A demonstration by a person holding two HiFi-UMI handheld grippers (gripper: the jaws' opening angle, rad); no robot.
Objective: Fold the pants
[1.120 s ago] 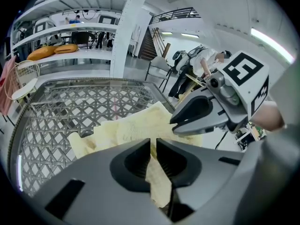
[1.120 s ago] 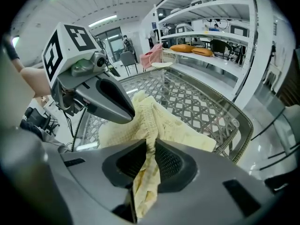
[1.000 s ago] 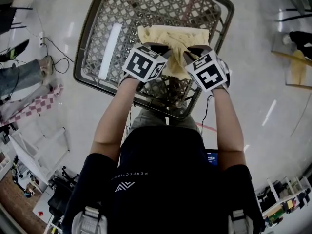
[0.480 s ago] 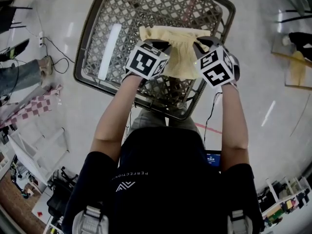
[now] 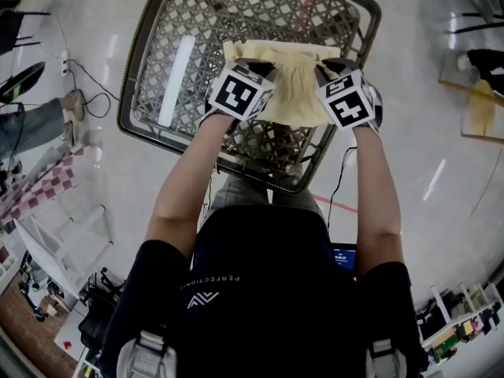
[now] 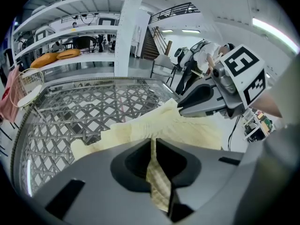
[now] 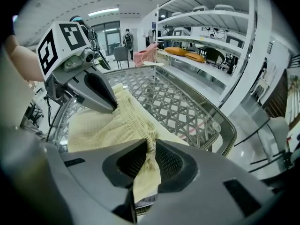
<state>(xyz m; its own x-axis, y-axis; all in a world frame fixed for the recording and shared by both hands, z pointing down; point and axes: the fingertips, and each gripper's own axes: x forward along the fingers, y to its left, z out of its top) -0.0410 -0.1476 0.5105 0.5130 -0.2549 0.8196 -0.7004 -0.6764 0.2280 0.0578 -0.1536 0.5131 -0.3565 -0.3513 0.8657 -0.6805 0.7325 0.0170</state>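
Note:
Pale yellow pants hang stretched between my two grippers over a glass table with a grey lattice top. My left gripper is shut on the cloth's left edge; the fabric runs pinched between its jaws. On the right edge my right gripper is shut too, with a fold of the pants squeezed between its pads. The far end of the pants rests on the table. Each gripper view shows the other gripper: the right gripper and the left gripper.
The table's rim curves round near my body. Shelving with orange cushions stands behind the table. A cable and a checked cloth lie on the floor at left, beside a person's legs.
Both grippers have moved apart and away from my body, pulling the bunched pants flatter and wider between them. The right gripper shifted further right.

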